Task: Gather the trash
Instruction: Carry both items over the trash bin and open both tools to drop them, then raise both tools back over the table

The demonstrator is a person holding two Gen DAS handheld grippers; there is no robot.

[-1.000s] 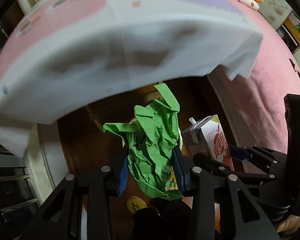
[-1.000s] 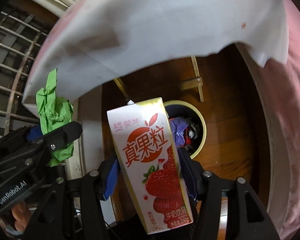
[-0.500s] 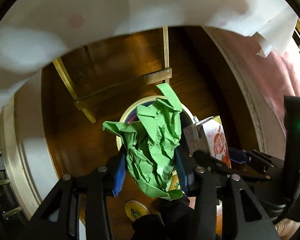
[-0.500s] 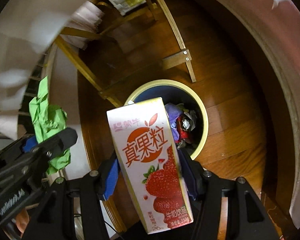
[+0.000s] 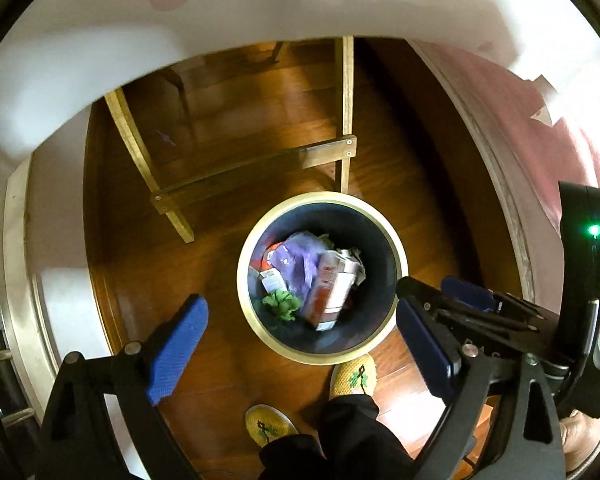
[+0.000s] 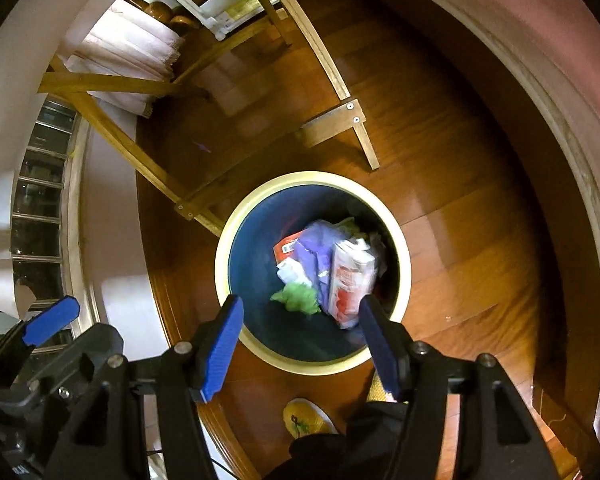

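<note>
Both grippers point down over the round bin (image 5: 396, 256) on the wooden floor (image 5: 220, 280). The left gripper (image 5: 300, 344) has just been opening and its jaws stand wide apart with nothing between them; the right gripper (image 6: 300, 344) has also just opened, jaws apart and empty. The green crumpled paper (image 5: 282, 303) and the milk carton (image 5: 332, 292) lie inside the bin among other trash, the paper against the carton's left side and nearer the bin's lower-left rim.
</note>
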